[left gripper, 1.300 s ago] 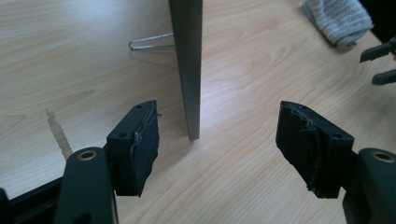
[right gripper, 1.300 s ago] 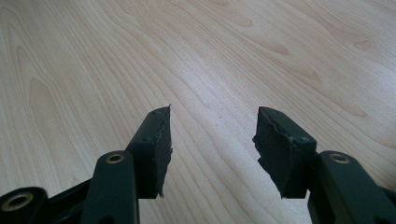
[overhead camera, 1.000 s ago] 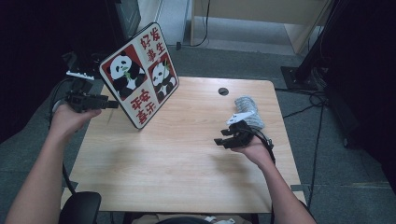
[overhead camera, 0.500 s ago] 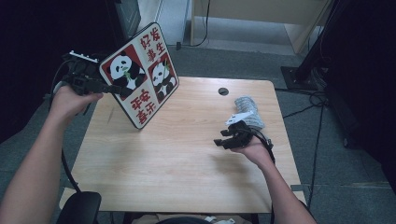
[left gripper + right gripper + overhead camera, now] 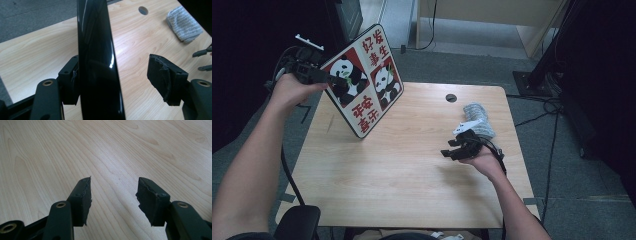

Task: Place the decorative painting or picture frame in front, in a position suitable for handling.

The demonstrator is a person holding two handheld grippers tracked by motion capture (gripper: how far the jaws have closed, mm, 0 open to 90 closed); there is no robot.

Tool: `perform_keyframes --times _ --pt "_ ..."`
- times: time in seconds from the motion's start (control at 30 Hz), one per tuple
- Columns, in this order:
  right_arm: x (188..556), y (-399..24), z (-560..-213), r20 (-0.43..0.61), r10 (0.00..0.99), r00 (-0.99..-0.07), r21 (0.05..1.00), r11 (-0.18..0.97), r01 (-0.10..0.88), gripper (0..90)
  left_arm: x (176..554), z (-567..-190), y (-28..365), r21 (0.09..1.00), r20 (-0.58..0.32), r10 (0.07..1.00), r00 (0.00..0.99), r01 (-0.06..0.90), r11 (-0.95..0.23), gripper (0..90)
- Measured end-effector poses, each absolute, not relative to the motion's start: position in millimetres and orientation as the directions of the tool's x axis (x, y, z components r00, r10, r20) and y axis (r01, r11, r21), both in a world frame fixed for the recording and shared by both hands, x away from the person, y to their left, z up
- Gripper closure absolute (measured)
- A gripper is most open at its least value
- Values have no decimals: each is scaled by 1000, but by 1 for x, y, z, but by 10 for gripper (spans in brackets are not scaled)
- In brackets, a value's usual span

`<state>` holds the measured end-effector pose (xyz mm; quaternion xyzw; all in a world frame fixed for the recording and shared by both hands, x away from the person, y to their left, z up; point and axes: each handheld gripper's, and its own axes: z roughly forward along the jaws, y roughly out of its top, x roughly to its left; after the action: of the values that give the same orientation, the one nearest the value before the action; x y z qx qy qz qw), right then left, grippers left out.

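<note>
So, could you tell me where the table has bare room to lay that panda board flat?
The widest bare stretch of the table runs along the near edge, between the panda board and the right gripper. The far right is crowded: grey cloth and cable hole.

Tilted panda board (image 5: 364, 80), corner on table

A glossy black flat board (image 5: 96, 62), seen edge-on, runs from the top centre to the bottom of the frame. The left gripper (image 5: 120, 77) stands open: its left pad touches the board, its right pad stays apart. A grey knitted cloth (image 5: 184, 23) lies upper right on the pale wooden table (image 5: 37, 57).
</note>
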<state>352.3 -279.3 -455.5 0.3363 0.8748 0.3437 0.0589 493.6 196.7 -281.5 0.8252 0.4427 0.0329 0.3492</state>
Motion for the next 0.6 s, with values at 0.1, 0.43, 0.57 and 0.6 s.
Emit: perform_keyframes --times 0.1,0.43,0.57,0.6 --pt "352 -279 -455 125 630 -766 641 539 547 456 499 -279 195 598 -247 756 606 709 -373 313" --pt "352 -279 -456 122 626 -770 638 545 544 456 523 -262 186 576 -230 767 599 719 -389 324" --pt "352 -279 -456 121 623 -773 637 549 541 457 532 -257 185 565 -234 768 596 726 -391 334" --pt "352 -279 -456 121 623 -773 637 549 541 457 534 -256 185 562 -237 766 597 727 -394 334"
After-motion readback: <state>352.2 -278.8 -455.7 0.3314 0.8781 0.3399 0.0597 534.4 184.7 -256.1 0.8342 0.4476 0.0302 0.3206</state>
